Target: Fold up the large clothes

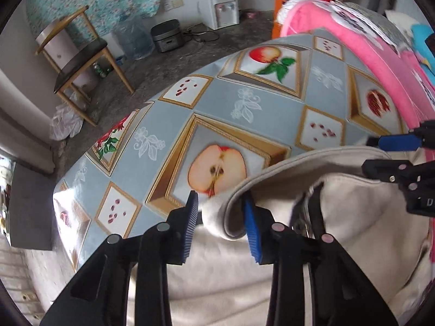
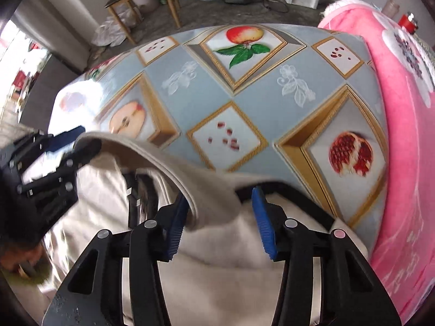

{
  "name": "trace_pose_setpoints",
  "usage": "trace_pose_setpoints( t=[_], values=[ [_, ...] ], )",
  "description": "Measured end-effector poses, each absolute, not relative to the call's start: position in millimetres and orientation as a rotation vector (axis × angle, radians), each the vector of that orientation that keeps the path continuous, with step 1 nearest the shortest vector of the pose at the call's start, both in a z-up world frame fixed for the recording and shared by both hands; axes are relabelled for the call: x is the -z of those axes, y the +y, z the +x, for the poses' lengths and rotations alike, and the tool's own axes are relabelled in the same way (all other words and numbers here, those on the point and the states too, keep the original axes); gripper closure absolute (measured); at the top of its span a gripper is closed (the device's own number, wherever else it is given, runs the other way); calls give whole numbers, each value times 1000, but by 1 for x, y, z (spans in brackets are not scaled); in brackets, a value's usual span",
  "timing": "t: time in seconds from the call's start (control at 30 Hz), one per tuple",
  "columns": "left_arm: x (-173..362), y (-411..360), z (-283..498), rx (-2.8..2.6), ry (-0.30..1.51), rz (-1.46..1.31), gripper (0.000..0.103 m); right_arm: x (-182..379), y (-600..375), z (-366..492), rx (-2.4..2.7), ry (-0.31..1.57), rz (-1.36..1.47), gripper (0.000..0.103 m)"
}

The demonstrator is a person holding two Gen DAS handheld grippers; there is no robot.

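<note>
Black linkage arms fill the lower frame in both wrist views. Left gripper (image 1: 223, 225) points steeply down, blue pads partly apart, the hem of the cream garment (image 1: 231, 277) bunched between them; whether the pads press it I cannot tell. Right gripper (image 2: 221, 222) likewise: hem fold between its pads, left pad touching cloth, right pad standing just clear. Garment lies on the fruit-print tablecloth (image 1: 225, 111), near edge of the table. Left view alone shows the flowered curtain (image 1: 108, 2) and an orange box (image 1: 278, 8). Right view alone shows a bright doorway at far left. Pink blanket (image 2: 402, 135) lies beside the garment. Each gripper appears in the other's view.
</note>
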State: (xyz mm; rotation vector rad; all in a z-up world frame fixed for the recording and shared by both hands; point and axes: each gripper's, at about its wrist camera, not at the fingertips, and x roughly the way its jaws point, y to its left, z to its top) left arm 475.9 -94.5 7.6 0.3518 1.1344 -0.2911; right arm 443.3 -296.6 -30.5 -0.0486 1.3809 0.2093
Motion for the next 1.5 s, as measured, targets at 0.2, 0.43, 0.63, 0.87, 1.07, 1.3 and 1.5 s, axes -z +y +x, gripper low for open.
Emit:
trace_pose_setpoints(
  t=[0.2,0.43,0.63,0.87,1.07,1.3,1.5],
  values=[
    [1,-84,437,356,1159,388,67,34,-304,391,-231,1370,-122,70],
    [9,-83,418,339,1122,424,64,33,-294,376,-252,1344,-109,90],
    [20,-87,413,340,1125,523,59,20,-295,362,-279,1335,-118,91],
    [22,-89,391,381,1070,666,50,32,-282,351,-289,1349,-156,89],
    [21,-76,426,335,1146,425,46,35,-287,361,-269,1350,-78,88],
    [19,-91,427,386,1095,412,46,35,-286,365,-268,1352,-83,88],
    [22,-96,401,488,1051,592,45,35,-290,368,-267,1345,-71,78]
  ],
)
